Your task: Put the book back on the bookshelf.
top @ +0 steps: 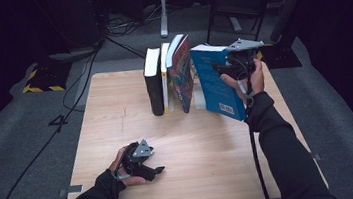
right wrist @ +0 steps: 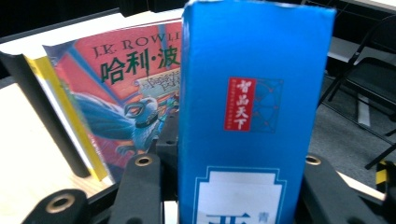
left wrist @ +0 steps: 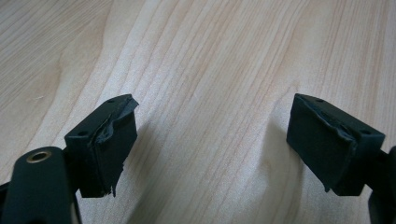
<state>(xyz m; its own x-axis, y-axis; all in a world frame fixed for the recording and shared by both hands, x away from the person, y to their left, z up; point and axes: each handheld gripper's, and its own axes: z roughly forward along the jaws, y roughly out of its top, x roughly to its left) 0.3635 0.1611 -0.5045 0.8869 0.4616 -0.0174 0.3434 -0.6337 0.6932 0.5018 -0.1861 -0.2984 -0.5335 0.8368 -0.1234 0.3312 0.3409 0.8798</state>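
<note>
From the high view, the right gripper (top: pixel 228 67) is clasping the blue book (top: pixel 217 82) at the right end of a row of standing books on the table (top: pixel 116 116), tilted beside the red illustrated book (top: pixel 181 71), with a black book (top: pixel 154 82) further left. The right gripper view is adding the blue spine's red label pinched between both jaws. The left gripper (top: pixel 153 171) is resting near the table's front edge; its own view is showing the jaws spread wide over bare wood.
</note>
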